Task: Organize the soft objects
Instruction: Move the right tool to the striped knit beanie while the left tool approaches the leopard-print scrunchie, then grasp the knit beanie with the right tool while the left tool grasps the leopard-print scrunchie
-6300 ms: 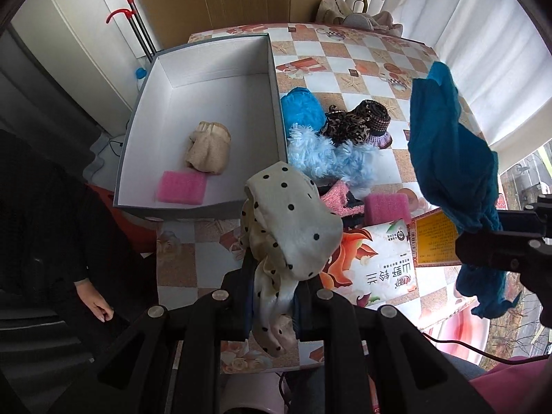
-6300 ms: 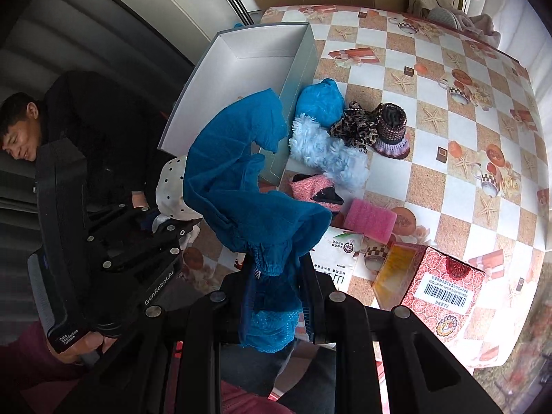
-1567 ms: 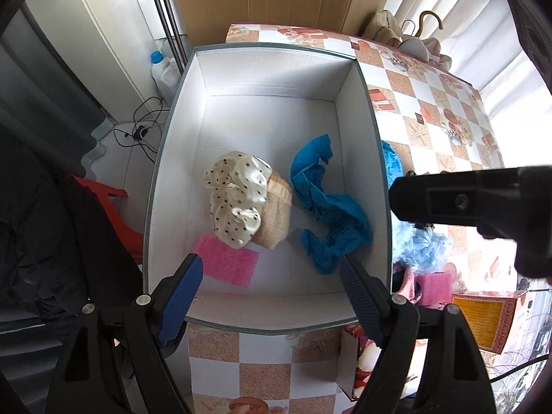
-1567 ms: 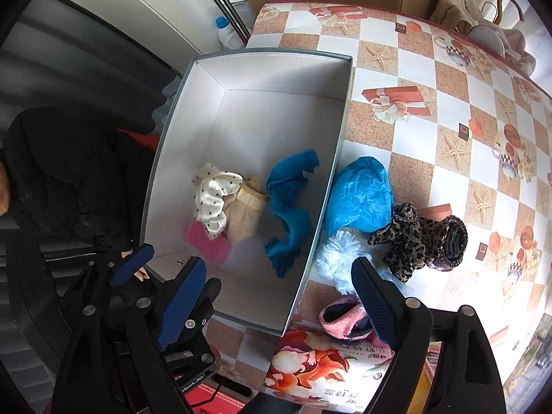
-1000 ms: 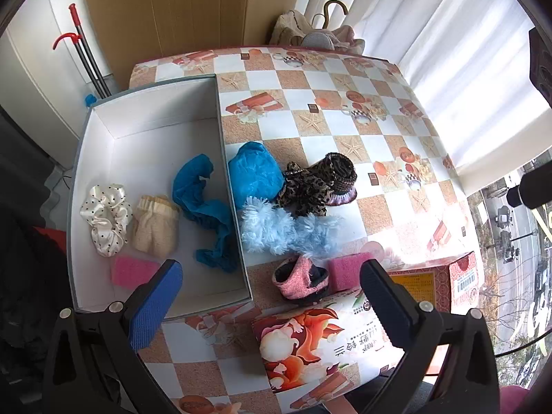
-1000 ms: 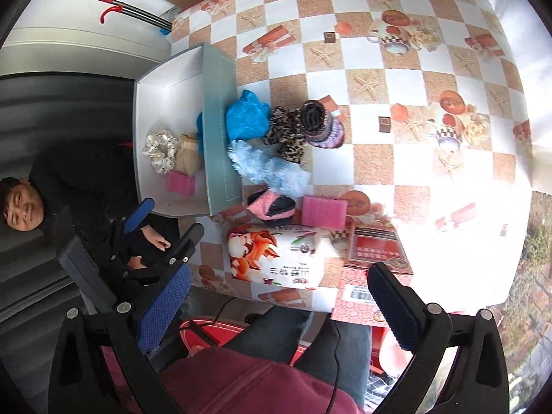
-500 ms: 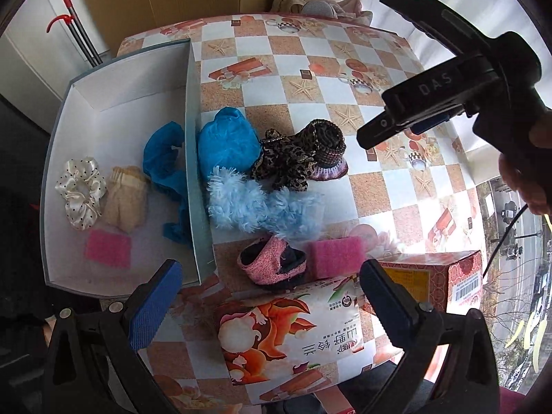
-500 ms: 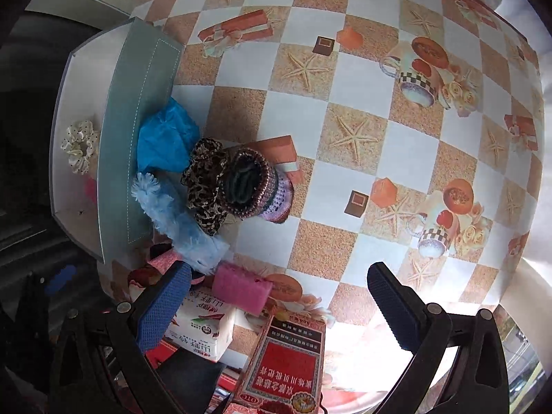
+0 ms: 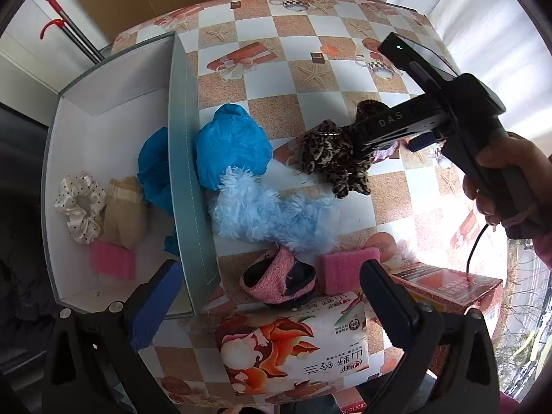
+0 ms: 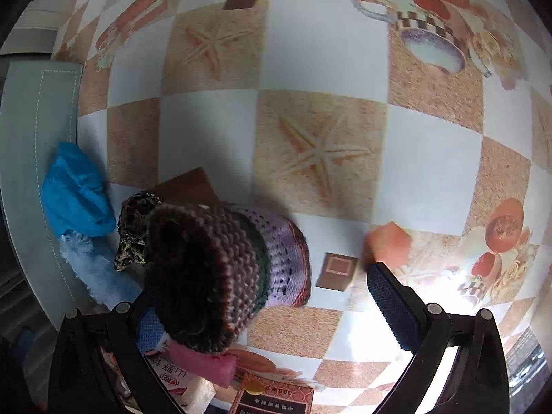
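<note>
My left gripper (image 9: 272, 296) is open low over the table, and a pink knit slipper (image 9: 279, 279) lies between its fingers without being held. Beyond it lie a pale blue fluffy piece (image 9: 272, 217), a blue bundle (image 9: 231, 148) and a leopard scrunchie (image 9: 331, 162). The white box (image 9: 186, 172) holds a dotted scrunchie (image 9: 81, 207), a beige piece (image 9: 126, 207), a blue cloth (image 9: 153, 169) and a pink sponge (image 9: 114, 258). My right gripper (image 10: 272, 310) is open close above a knitted hat (image 10: 220, 269), which sits toward its left finger.
A second pink sponge (image 9: 348, 265), a printed tissue pack (image 9: 293, 345) and a red carton (image 9: 445, 286) crowd the near table edge. A hand (image 9: 507, 179) holds the right tool's black body (image 9: 431, 103) over the hat. The checked tablecloth (image 10: 321, 151) stretches beyond.
The right gripper has dropped down close to the knitted hat. The left gripper has come lower and nearer the pink slipper. Both stay open; earlier they let go of the dotted scrunchie and blue cloth.
</note>
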{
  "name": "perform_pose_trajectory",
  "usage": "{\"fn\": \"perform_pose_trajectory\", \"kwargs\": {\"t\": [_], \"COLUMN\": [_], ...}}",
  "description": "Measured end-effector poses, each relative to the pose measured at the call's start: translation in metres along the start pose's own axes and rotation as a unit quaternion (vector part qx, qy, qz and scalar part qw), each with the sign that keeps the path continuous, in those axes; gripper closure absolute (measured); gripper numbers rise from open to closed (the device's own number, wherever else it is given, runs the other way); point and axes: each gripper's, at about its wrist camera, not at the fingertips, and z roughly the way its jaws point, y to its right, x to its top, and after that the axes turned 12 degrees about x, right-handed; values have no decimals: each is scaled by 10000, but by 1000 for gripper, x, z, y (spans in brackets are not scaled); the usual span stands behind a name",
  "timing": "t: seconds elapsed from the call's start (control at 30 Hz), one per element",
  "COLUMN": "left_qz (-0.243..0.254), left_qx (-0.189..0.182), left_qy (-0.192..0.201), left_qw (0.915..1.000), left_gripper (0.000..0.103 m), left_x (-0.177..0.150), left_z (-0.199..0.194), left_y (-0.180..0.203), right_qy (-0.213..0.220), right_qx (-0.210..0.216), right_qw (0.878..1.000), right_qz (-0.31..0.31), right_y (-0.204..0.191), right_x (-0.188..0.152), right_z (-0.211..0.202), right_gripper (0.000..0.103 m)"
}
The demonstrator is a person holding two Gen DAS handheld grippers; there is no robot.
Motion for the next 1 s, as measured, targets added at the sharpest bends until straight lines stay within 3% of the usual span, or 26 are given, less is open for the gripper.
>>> {"fn": "perform_pose_trajectory", "kwargs": {"t": [0.07,0.17,0.27,0.4,0.5,0.63,0.73,0.9,1.0], "left_qz": [141,373,615,1026,1212,1427,1513,1745,1931], "left_qx": [-6,-59,-103,-88,-32,56,-10,-216,-300], "left_qy": [-10,31,38,-7,-78,-187,-247,-290,-299], "left_qw": [9999,9993,9980,9947,9926,9896,9882,9840,9803], "left_gripper": [0,0,0,0,0,0,0,0,0], "left_x": [11,28,47,65,68,70,75,87,94], "left_z": [3,5,9,17,21,26,31,41,46], "left_y": [10,26,43,70,83,97,108,135,155], "right_qy": [96,291,939,1674,1549,1092,1165,1302,1408], "right_qx": [6,-415,224,877,1067,640,529,86,304], "right_qw": [9989,9926,9864,9770,9805,9912,9872,9738,9630], "right_qz": [452,1099,1330,984,573,385,951,1860,2276], "right_y": [41,96,119,98,64,40,70,152,192], "right_x": [-16,-46,-70,-68,-39,-12,-21,-74,-111], "right_z": [-11,-30,-60,-90,-80,-35,-31,-44,-50], "right_gripper": [0,0,0,0,0,0,0,0,0]}}
